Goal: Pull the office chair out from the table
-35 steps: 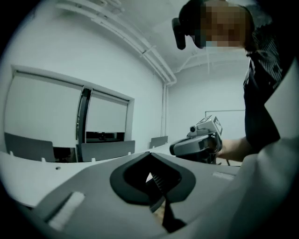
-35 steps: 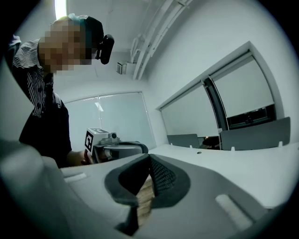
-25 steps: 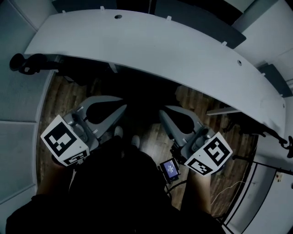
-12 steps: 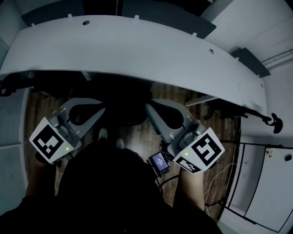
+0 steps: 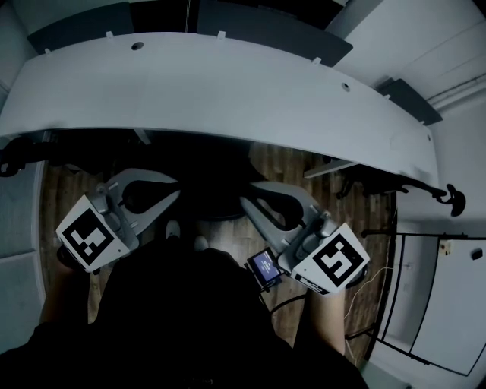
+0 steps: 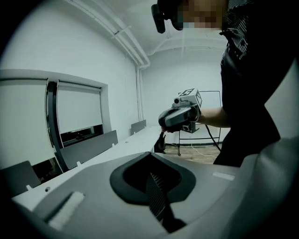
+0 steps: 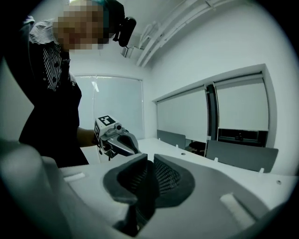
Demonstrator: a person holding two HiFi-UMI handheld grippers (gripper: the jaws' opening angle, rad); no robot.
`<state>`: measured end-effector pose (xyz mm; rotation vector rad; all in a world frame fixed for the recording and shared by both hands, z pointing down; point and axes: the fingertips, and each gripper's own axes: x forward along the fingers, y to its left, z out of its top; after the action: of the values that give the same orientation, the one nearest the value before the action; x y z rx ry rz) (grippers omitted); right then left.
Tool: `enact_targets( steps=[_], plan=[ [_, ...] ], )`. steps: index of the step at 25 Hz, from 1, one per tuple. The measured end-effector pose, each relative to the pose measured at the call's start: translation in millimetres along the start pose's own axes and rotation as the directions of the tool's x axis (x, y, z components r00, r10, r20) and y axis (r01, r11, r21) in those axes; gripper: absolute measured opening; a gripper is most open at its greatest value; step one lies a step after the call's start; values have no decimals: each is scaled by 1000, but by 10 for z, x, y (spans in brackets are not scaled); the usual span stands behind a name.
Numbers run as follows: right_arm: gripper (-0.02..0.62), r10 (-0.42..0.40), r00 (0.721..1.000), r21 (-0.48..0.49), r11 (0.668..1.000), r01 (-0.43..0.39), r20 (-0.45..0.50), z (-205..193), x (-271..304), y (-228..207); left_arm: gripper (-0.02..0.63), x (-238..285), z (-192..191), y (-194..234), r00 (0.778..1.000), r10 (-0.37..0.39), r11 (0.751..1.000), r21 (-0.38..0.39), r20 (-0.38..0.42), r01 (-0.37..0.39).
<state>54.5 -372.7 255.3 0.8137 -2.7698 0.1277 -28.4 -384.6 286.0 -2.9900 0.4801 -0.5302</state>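
Observation:
The office chair (image 5: pixel 215 181) is a dark shape tucked under the curved white table (image 5: pixel 228 83), hard to make out in the shadow. My left gripper (image 5: pixel 177 196) points at its left side, jaws shut with nothing between them (image 6: pixel 152 175). My right gripper (image 5: pixel 247 203) points at its right side. Its jaws are opening, a thin slit shows between the ribbed pads (image 7: pixel 163 175), and nothing is in it. Whether either gripper touches the chair I cannot tell. Each gripper view shows the other gripper, the right (image 6: pixel 162 125) and the left (image 7: pixel 134 148), held over the table's near edge.
A wooden floor (image 5: pixel 296 163) lies under the table. Grey divider panels (image 5: pixel 266 23) stand along the table's far side. Black stands sit at the right (image 5: pixel 448 199) and left (image 5: pixel 15 156). A small lit screen (image 5: pixel 263 267) hangs by my right gripper. My dark clothing fills the bottom of the head view.
The head view has swung left and taken in more of the table. Both grippers have rolled, and their tips now sit closer to the dark chair under the table edge.

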Motion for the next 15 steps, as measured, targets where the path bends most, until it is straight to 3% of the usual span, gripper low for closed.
enact_targets(
  steps=[1,4,6,10,15],
  plan=[
    [35,7,1000,-5,1000,-7,-9,-14,26,19,5,-9,-29,-4,1000,-18,1000,18,-14,18],
    [100,47,997,-34,998,-48,-54,-82,134,108,112,-15,-109,-45,996,-69,994,80,-57,73],
    [150,70,988,-96,992,-84,-138,-211,200,174,178,-15,-159,-90,992,-95,987,122,-86,105],
    [250,97,949,-158,976,-149,-299,-458,356,289,290,0,-340,-141,977,-128,962,218,-172,164],
    [344,128,889,-187,955,-230,-440,-737,528,393,391,41,-651,-148,941,-145,913,325,-307,247]
  ],
)
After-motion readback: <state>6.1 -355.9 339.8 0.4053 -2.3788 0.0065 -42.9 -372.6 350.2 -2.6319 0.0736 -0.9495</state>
